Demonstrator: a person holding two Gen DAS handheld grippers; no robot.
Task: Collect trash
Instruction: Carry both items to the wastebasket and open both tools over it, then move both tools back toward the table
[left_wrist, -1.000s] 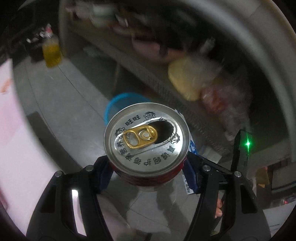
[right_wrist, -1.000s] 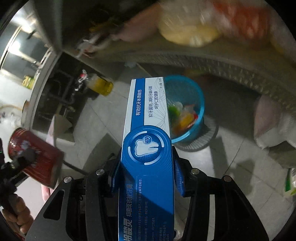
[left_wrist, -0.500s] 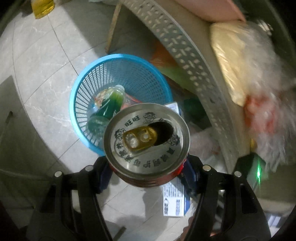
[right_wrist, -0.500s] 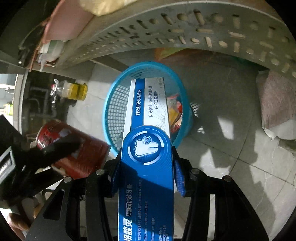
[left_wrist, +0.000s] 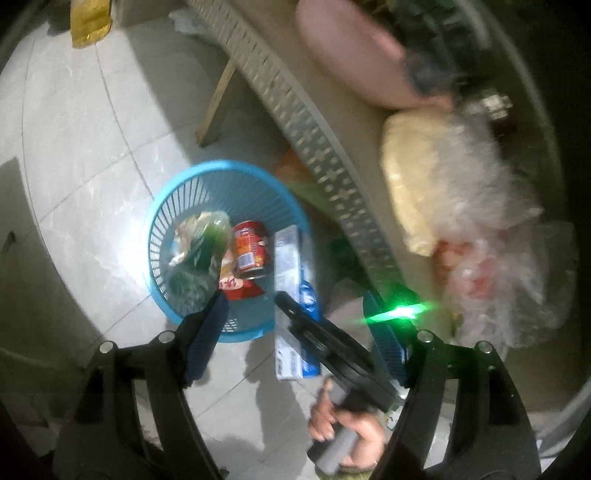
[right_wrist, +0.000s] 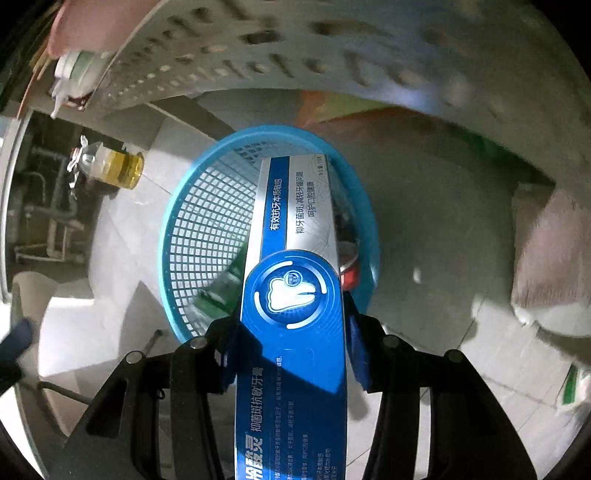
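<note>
The left gripper (left_wrist: 291, 306) is hanging wide and empty – its jaws just opened, red can (left_wrist: 251, 249) lying in the blue basket (left_wrist: 162, 214) – while the right gripper (right_wrist: 291, 325) is clamping the toothpaste box (right_wrist: 295, 295) over the basket's near rim, needing only release.

Non-task items, both views:
- Floor (left_wrist: 74, 122): pale marbled tiles, grey grout; fills left half, left view.
- Perforated grey panel (left_wrist: 325, 147): diagonal, upper centre to lower right; wooden leg (left_wrist: 216, 99) under it.
- Pink cushion (left_wrist: 354, 55): top centre-right, on ledge behind panel.
- Yellowish bag (left_wrist: 424, 184) w/ clear crumpled plastic (left_wrist: 506, 277): right side, blurred.
- Bottle of yellow liquid (right_wrist: 114, 168): left-centre, right view, lying on floor.
- Pinkish sack (right_wrist: 550, 258): right edge, right view.
</note>
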